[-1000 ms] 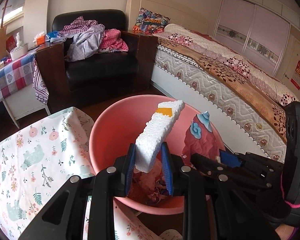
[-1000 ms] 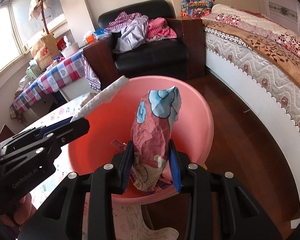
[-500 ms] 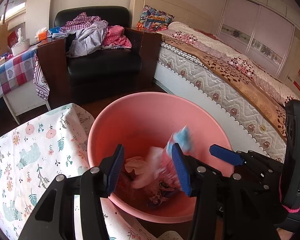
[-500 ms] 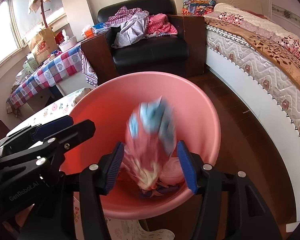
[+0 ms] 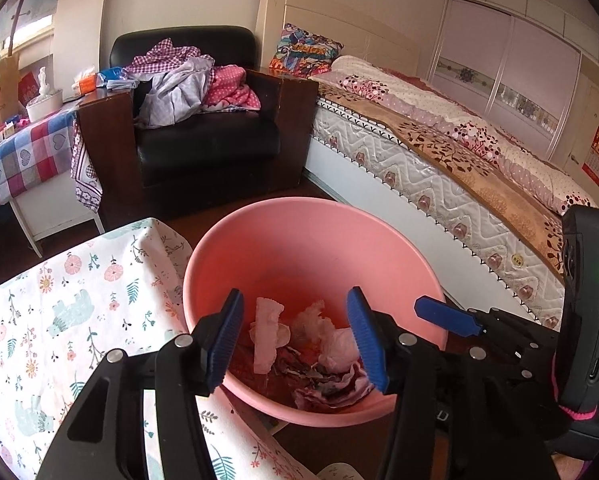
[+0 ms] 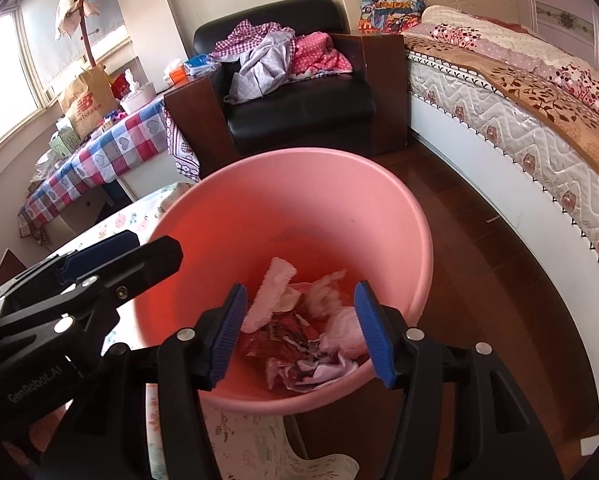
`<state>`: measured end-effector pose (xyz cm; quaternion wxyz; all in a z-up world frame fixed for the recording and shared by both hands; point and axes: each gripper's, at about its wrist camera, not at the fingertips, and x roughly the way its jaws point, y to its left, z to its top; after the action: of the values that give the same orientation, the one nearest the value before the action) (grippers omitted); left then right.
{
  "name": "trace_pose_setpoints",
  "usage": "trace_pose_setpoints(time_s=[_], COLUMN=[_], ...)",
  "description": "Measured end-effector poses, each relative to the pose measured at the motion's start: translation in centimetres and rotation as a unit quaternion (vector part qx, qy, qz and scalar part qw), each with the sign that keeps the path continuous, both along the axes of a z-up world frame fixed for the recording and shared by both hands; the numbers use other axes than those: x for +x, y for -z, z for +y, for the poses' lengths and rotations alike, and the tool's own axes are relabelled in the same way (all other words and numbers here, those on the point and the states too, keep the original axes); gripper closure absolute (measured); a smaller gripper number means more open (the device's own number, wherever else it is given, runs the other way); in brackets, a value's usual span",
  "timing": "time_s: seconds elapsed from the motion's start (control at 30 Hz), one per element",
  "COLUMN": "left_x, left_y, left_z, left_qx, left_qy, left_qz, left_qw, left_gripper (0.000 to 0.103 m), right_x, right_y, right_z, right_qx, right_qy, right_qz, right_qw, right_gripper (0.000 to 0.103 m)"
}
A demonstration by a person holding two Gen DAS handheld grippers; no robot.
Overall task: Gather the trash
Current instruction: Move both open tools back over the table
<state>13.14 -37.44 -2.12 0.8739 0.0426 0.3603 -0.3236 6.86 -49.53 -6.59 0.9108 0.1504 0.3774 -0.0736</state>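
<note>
Trash [image 5: 299, 344] lies loose at the bottom of the pink basin [image 5: 311, 224], directly beyond and below both sets of jaws: a white foam strip [image 5: 265, 334] toward the left pad, crumpled white tissue [image 5: 335, 340] toward the right pad, a red-and-white printed wrapper [image 6: 295, 340] nearest the jaws. Left gripper [image 5: 295, 336]: jaws opening, blue pads spread wide, nothing between them, no contact with the trash. Right gripper [image 6: 299, 332]: jaws spread, nothing pinched, pads clear of the basin contents. Left wrist view only: the right gripper's blue tip and black body, with a green light on its camera housing, just right of the left jaws over the basin rim; also the floral tablecloth [image 5: 59, 312] broad to the left of the jaws, and a wardrobe [image 5: 511, 60] far right. Right wrist view only: the left gripper's arm crossing the basin's left rim, a window [image 6: 3, 80] and a brown paper bag [image 6: 87, 100] on a checked-cloth table [image 6: 99, 156] far left. Basin sits beside the cloth-covered table, over dark wood floor [image 6: 479, 260]. Beyond the jaws: black armchair [image 5: 203, 148] piled with clothes [image 5: 191, 84]; bed [image 5: 439, 160] with patterned covers to the right. Each gripper's body blocks part of the basin rim in the other's view.
</note>
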Motion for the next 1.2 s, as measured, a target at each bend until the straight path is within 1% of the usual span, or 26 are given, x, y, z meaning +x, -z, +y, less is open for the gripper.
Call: trace_pose_setpoints(time_s=[0.03,0.07,0.1,0.13,0.37,0.5,0.6,0.73,0.83,1.07,1.2], left_x=[-0.3,-0.5,-0.8,-1.2,-3.8,-5.3,-6.4,-7.8,-8.5,-10.1,-10.9], left_y=[-0.3,-0.5,-0.8,-1.1,-3.0,-3.9,-4.6,-5.3,-5.7,-6.1,-6.1], left_z=[0.2,0.4,0.6,0.9,3.2,4.8,5.8,7.0,8.0,11.3,13.9], left_qx=[-0.003,-0.005,-0.007,-0.009,-0.011,-0.025,-0.028,-0.030,-0.033,-0.032,-0.018], left_qy=[0.000,-0.001,-0.002,-0.003,-0.014,-0.020,-0.019,-0.023,-0.029,-0.052,-0.085], left_qz=[-0.003,-0.005,-0.008,-0.011,-0.045,-0.048,-0.056,-0.066,-0.066,-0.073,-0.086], left_qw=[1.0000,1.0000,0.9999,0.9999,0.9988,0.9983,0.9979,0.9971,0.9969,0.9955,0.9925], left_gripper=[0.050,0.050,0.050,0.049,0.048,0.046,0.045,0.045,0.044,0.044,0.042], right_x=[-0.3,-0.5,-0.8,-1.1,-3.1,-4.5,-5.5,-6.5,-7.1,-7.8,-7.9], right_y=[-0.3,-0.6,-0.8,-1.1,-2.8,-3.7,-4.3,-5.2,-5.6,-6.0,-6.2], right_z=[0.2,0.5,0.7,1.1,3.8,5.3,6.2,7.5,8.2,10.9,12.9], right_qx=[0.000,-0.001,-0.002,-0.002,-0.018,-0.019,-0.016,-0.025,-0.027,-0.030,-0.035], right_qy=[-0.001,-0.001,-0.001,-0.002,-0.020,-0.028,-0.033,-0.038,-0.038,-0.062,-0.076], right_qz=[-0.005,-0.008,-0.012,-0.017,-0.040,-0.057,-0.070,-0.081,-0.087,-0.085,-0.090], right_qw=[1.000,1.000,1.000,1.000,0.999,0.998,0.997,0.996,0.995,0.994,0.992], right_gripper=[0.045,0.039,0.035,0.035,0.035,0.035,0.035,0.034,0.034,0.035,0.035])
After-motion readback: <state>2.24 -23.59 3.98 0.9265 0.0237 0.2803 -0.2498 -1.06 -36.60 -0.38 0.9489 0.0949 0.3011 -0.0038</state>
